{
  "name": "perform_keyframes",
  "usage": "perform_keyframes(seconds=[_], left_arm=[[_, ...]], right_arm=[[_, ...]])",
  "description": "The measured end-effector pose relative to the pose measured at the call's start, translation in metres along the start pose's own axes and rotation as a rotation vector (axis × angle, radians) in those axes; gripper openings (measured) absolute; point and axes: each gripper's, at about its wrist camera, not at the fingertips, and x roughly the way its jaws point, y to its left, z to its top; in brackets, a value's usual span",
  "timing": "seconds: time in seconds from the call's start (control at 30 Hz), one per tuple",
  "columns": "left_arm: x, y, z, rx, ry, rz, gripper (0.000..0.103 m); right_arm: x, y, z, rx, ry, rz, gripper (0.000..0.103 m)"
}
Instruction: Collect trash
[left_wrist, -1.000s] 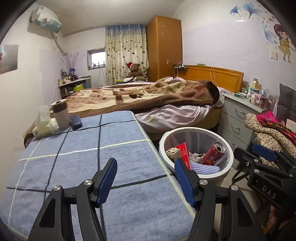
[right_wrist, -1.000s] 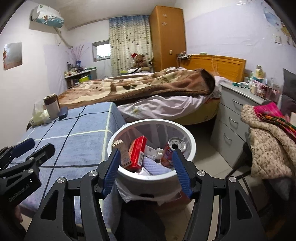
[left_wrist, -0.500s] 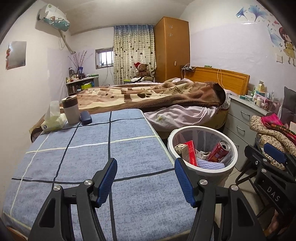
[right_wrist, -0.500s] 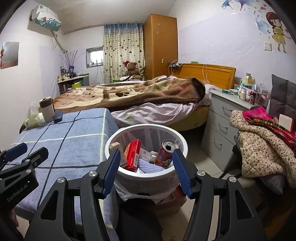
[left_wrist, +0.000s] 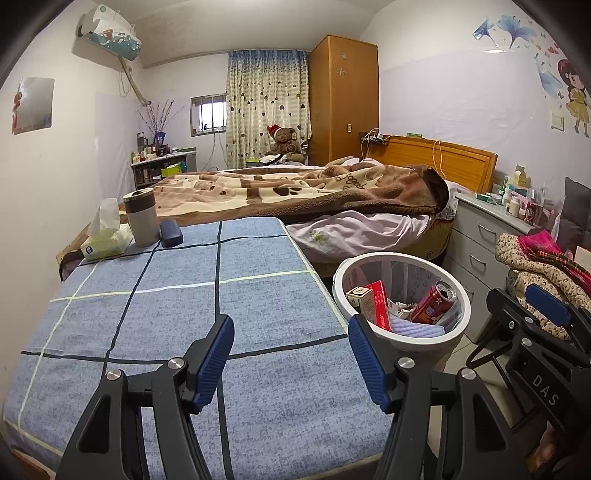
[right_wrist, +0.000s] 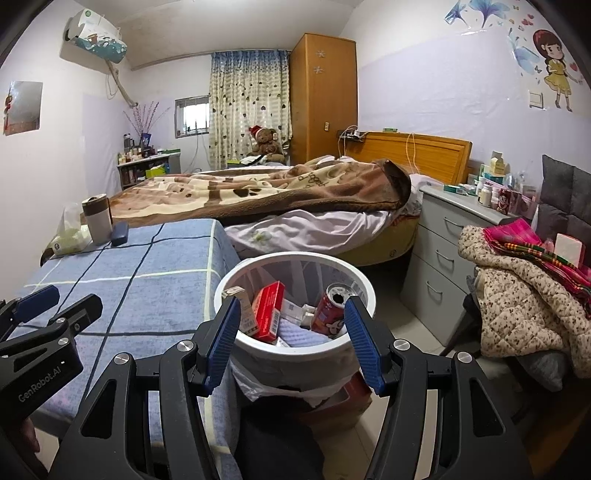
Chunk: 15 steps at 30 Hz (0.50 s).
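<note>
The left gripper (left_wrist: 291, 347) hangs above the blue checked table cover (left_wrist: 177, 317), jaws standing partly apart with nothing between the blue pads (left_wrist: 216, 349); only cloth shows in the gap. The right gripper (right_wrist: 291, 332) is held above and in front of the white waste bin (right_wrist: 236, 291), jaws likewise partly apart and empty, the bin's contents visible between them but not touched. The bin stands on the floor just beside the table's right edge, between the table and the grey drawer unit (right_wrist: 439, 258). A clear liner bag (right_wrist: 251, 380) hangs over its outer wall. Inside lie the collected items: a red drinks can (right_wrist: 328, 312) leaning upright with its opened top showing, a red carton (right_wrist: 267, 310) standing on edge, a small pale box (right_wrist: 240, 299) against the near-left wall, a folded lilac cloth (right_wrist: 295, 334) at the bottom, and smaller wrappers that cannot be told apart. At the table's far left corner stand a tissue pack (left_wrist: 107, 240), a grey lidded tumbler (left_wrist: 142, 218) and a dark blue case (left_wrist: 171, 232), close together. The remaining table surface carries no loose items. A bed with a brown blanket (left_wrist: 295, 192) lies beyond.
</note>
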Motion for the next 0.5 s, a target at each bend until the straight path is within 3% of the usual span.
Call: perform_keyframes(seconds=[0.5], left_arm=[[-0.0036,0.0035,-0.0004,-0.009,-0.006,0.001,0.064]], right_arm=[[-0.0037,0.0037,0.0011,-0.014,-0.014,-0.002,0.060]])
